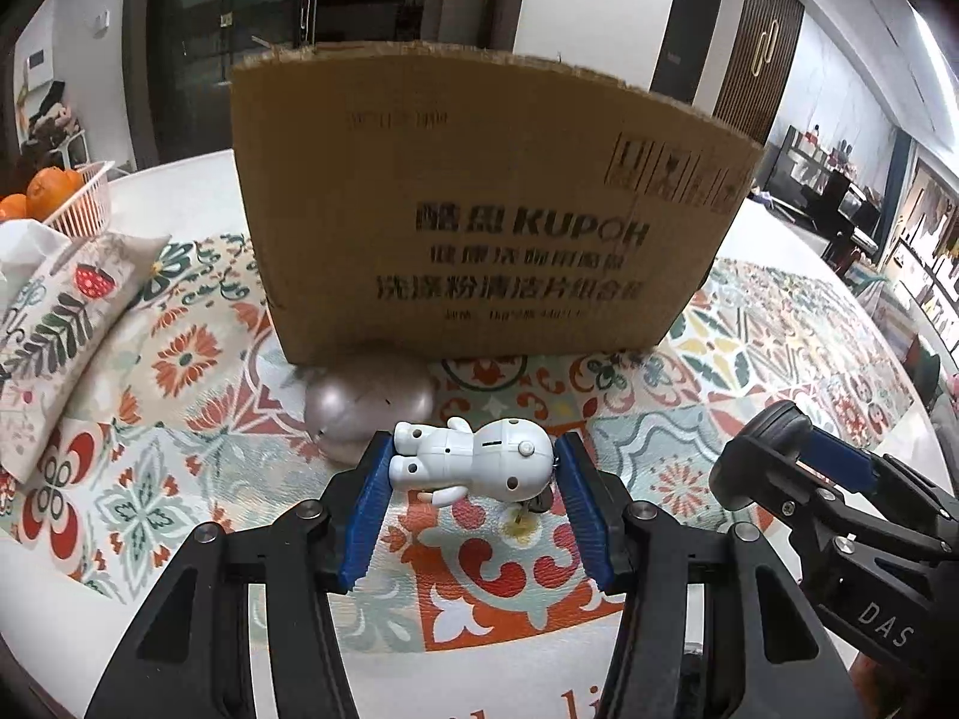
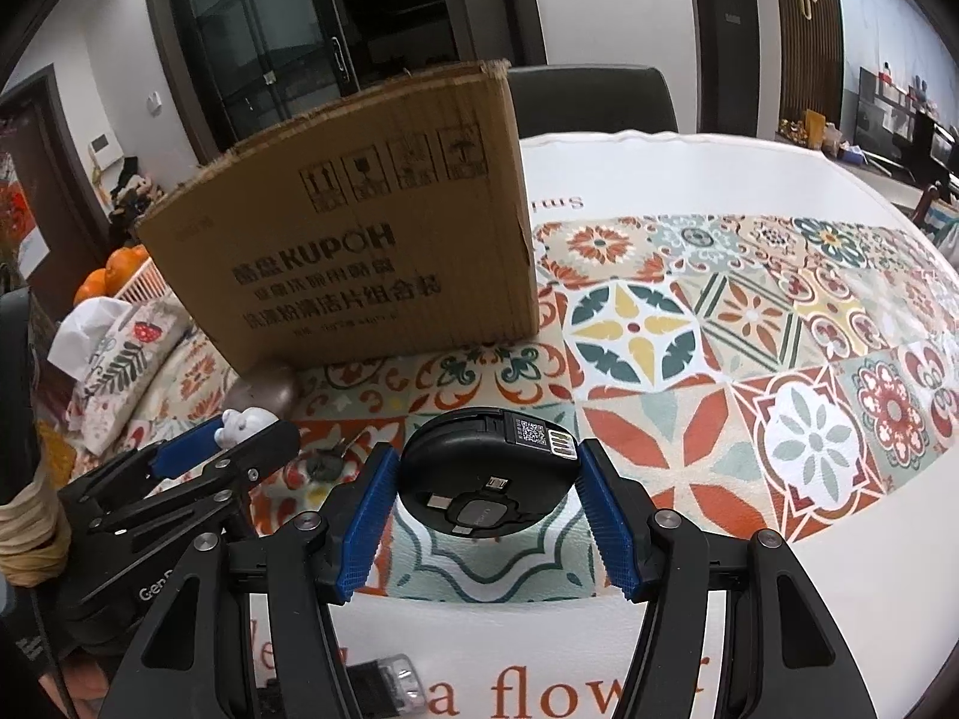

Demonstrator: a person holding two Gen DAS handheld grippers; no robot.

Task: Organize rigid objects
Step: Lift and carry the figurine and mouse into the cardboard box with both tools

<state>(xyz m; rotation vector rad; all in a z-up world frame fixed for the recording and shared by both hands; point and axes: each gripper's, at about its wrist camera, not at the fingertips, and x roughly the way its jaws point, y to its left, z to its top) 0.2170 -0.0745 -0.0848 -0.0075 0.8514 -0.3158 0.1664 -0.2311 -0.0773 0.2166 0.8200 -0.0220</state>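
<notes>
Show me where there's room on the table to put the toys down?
Right of the cardboard box, the patterned cloth is bare to the table's edge. Left is crowded: a pillow, an orange basket, and a silvery ball before the box.

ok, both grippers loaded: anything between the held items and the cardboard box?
Nothing visible on the way up. The left gripper holds the white figurine, the right gripper the black round cable reel. The cardboard box stands behind; a pinkish egg-shaped object lies at its base.

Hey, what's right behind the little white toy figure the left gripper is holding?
Behind the white toy figure, held in the left gripper, lies a shiny silver rounded object, then the brown cardboard box. The figure covers the silver object's near edge; the box's inside is hidden.
</notes>
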